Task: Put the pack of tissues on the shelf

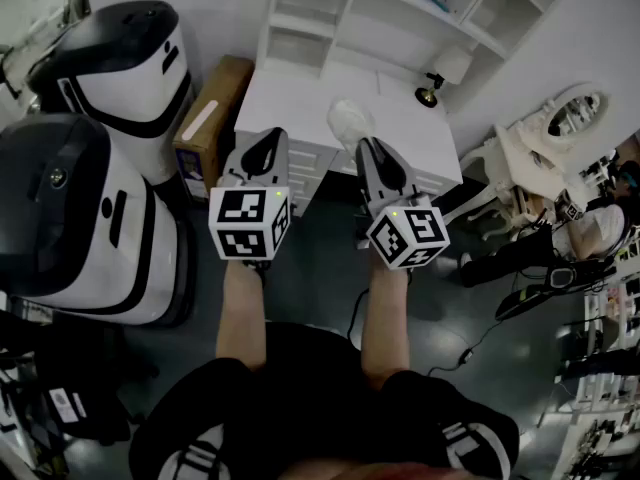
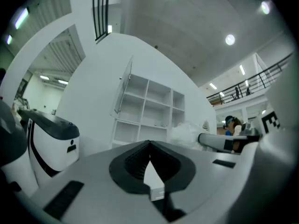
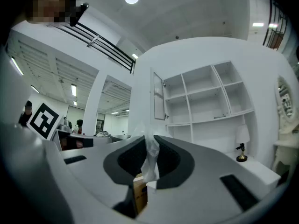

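The jaws of the right gripper [image 3: 149,143] are closed on a fold of the clear wrapper of the pack of tissues [image 1: 350,120]. The pack is held above the white bench [image 1: 285,93], short of the shelf [image 3: 205,101]. The jaws of the left gripper [image 2: 149,146] are closed with nothing between them. The hold is judged thin. The pack should be carried level into an open compartment and released only once supported.
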Demonstrator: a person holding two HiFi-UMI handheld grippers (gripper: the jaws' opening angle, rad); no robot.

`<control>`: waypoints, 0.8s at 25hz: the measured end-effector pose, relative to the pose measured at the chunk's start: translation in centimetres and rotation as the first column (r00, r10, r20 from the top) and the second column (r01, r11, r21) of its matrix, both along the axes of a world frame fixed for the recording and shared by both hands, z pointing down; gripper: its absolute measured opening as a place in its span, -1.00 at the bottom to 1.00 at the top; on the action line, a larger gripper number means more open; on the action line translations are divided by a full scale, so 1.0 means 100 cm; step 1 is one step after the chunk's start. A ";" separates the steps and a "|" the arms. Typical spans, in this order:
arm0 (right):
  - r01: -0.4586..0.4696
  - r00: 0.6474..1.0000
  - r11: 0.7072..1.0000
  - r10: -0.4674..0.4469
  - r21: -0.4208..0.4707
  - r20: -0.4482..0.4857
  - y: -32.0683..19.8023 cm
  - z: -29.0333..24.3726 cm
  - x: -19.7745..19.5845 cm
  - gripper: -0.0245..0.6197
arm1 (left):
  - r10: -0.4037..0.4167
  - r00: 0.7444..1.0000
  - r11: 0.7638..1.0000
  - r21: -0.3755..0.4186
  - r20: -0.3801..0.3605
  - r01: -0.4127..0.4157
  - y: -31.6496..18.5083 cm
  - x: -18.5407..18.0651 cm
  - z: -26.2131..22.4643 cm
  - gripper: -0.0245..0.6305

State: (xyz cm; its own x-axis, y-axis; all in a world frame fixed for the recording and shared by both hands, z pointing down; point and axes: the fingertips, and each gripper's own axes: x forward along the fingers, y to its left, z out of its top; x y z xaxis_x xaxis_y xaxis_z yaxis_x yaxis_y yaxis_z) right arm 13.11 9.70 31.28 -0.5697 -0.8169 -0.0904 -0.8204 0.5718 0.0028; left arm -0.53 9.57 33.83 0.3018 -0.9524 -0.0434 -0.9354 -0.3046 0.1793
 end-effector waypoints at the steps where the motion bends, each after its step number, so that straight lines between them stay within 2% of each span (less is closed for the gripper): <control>1: 0.001 1.000 1.000 -0.001 -0.002 -0.002 0.002 0.001 -0.003 -0.76 | -0.001 1.000 1.000 -0.006 -0.001 0.001 0.002 -0.003 0.002 -0.89; 5: 0.006 1.000 1.000 -0.006 -0.004 -0.014 0.007 0.002 -0.011 -0.76 | -0.011 1.000 1.000 -0.022 0.019 0.011 0.005 -0.010 0.008 -0.89; 14: -0.010 1.000 0.999 0.011 -0.045 0.019 0.014 0.017 -0.021 -0.76 | 0.036 0.999 0.999 -0.040 0.016 -0.035 0.017 -0.010 0.019 -0.89; 20: 0.003 1.000 0.999 -0.002 -0.051 0.009 0.021 0.023 -0.037 -0.76 | 0.035 0.999 0.998 -0.044 0.007 -0.034 0.020 -0.022 0.023 -0.89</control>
State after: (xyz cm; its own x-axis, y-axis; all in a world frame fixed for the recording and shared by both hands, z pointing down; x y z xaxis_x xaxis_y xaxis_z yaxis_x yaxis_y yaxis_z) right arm 9.37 11.78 33.58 -0.5709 -0.8193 -0.0534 -0.8189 0.5729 -0.0339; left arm -2.73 11.62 36.16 0.3346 -0.9424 0.0009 -0.9259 -0.3286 0.1862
